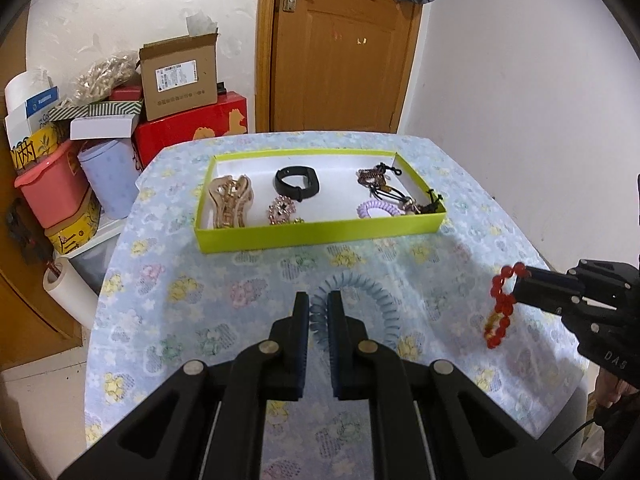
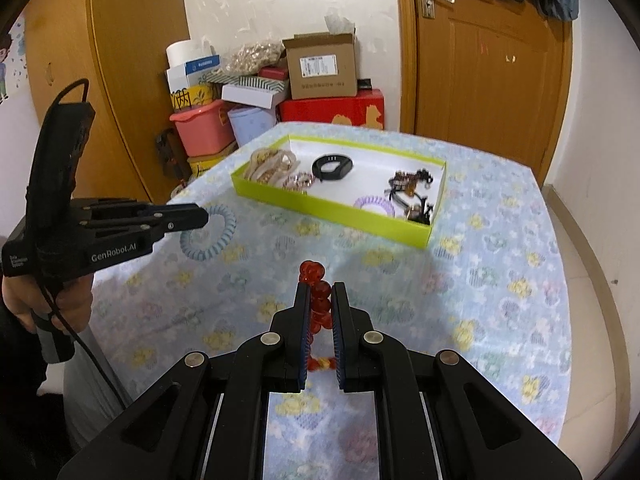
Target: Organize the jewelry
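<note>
A lime-green tray (image 1: pixel 320 234) (image 2: pixel 332 210) sits on the flowered tablecloth and holds a gold hair claw (image 1: pixel 230 200), a black band (image 1: pixel 296 182), a rhinestone clip (image 1: pixel 282 210), a lilac coil tie (image 1: pixel 374 209) and dark cord pieces (image 1: pixel 384 180). My left gripper (image 1: pixel 318 304) (image 2: pixel 200 214) is shut on a blue coil hair tie (image 1: pixel 372 300) (image 2: pixel 208 236), held just above the cloth. My right gripper (image 2: pixel 320 296) (image 1: pixel 516 286) is shut on a red bead bracelet (image 2: pixel 318 304) (image 1: pixel 500 308), which hangs from it.
The table (image 1: pixel 200 320) is covered by a light blue cloth, with its edges at left and right. Stacked boxes, a pink tub and a red box (image 1: pixel 192 128) stand beyond the far-left corner. A wooden door (image 1: pixel 340 48) is behind the table.
</note>
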Tool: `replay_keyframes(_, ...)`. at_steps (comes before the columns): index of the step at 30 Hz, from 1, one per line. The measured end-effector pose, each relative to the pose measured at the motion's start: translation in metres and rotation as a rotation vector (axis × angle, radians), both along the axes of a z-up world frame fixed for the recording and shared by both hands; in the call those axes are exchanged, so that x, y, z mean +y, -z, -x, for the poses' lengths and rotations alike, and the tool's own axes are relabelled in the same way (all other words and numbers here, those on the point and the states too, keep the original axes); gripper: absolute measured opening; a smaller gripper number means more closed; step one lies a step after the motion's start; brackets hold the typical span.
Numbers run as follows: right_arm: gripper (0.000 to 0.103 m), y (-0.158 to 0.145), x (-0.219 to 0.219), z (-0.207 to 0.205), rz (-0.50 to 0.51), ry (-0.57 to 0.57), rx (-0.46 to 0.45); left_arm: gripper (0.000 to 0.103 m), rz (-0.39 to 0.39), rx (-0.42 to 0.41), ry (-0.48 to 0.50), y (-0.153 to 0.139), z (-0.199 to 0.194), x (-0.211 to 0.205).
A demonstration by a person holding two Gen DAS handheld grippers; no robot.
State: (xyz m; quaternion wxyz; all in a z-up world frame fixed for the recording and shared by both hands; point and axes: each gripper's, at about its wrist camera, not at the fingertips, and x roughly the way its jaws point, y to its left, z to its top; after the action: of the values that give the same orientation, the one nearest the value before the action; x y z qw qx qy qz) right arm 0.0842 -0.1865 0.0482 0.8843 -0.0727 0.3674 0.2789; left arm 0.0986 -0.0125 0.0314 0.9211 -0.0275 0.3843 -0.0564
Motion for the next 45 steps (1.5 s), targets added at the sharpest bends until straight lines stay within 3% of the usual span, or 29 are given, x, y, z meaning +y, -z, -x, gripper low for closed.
replay_keyframes(12, 0.010, -0.021, 0.012, -0.034, -0.012, -0.002, -0.050, 0.009, 0.000, -0.035, -0.006, -0.019, -0.029, 0.007)
replay_keyframes(25, 0.010, -0.036, 0.026, -0.089, -0.025, 0.011, -0.079, 0.009, 0.006, -0.010, -0.015, -0.015, -0.088, 0.014)
replay_keyframes(32, 0.010, -0.028, 0.034, -0.125, -0.025, 0.026, -0.061, 0.009, 0.013, 0.010, -0.021, -0.006, -0.118, 0.016)
replay_keyframes(45, 0.010, 0.015, 0.039, -0.188, -0.042, 0.078, 0.053, 0.009, 0.035, 0.067, 0.015, 0.029, -0.152, 0.007)
